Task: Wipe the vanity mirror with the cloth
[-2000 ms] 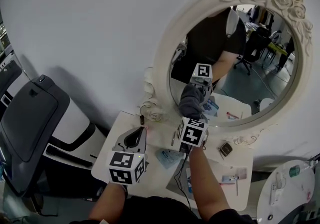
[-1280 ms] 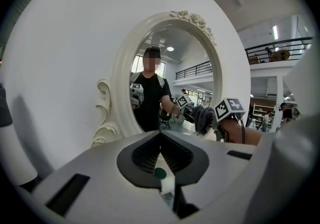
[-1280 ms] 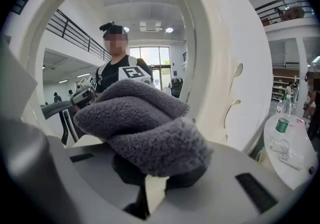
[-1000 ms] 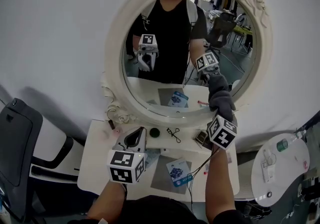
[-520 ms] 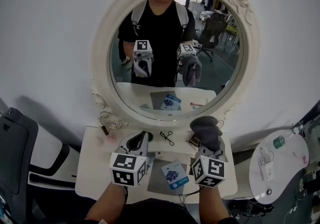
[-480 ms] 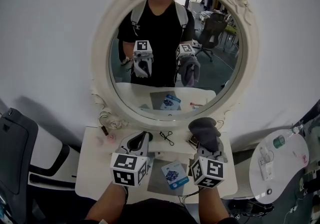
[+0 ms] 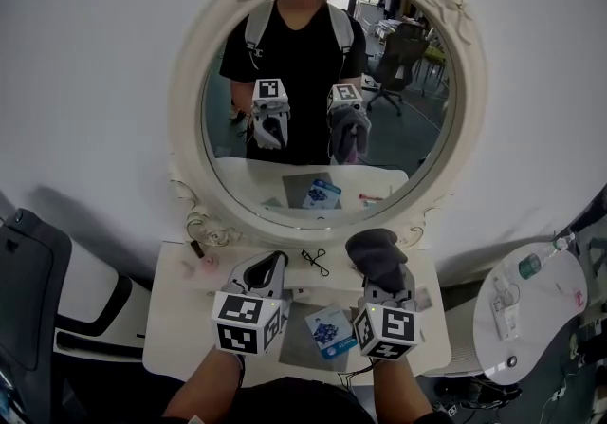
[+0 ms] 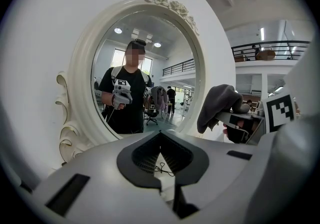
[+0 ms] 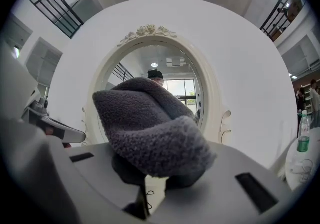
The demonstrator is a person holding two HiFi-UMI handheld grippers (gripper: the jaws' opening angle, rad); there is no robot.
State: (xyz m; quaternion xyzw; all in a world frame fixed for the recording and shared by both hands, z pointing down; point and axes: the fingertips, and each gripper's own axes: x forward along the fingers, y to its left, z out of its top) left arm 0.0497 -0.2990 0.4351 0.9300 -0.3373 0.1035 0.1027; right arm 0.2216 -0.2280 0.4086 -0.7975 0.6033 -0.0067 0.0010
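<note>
Pulling back from the round cream rose-carved vanity mirror [image 7: 327, 100] since a second ago, hovering nearer over the white table [image 7: 180, 318], keeping the grey fleece cloth [image 7: 375, 256] clamped in the right gripper [image 7: 382, 291] for another pass, holding the left gripper [image 7: 261, 272] closed, empty, leftward, clear.

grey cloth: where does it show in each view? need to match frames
Head view: the cloth sits low, right of centre, just below the mirror frame.
Left gripper view: right of centre, to the right of the mirror frame.
Right gripper view: dead centre, clamped in the right gripper, in front of the mirror frame.
Shared landmark: the white, rose-topped mirror frame.
</note>
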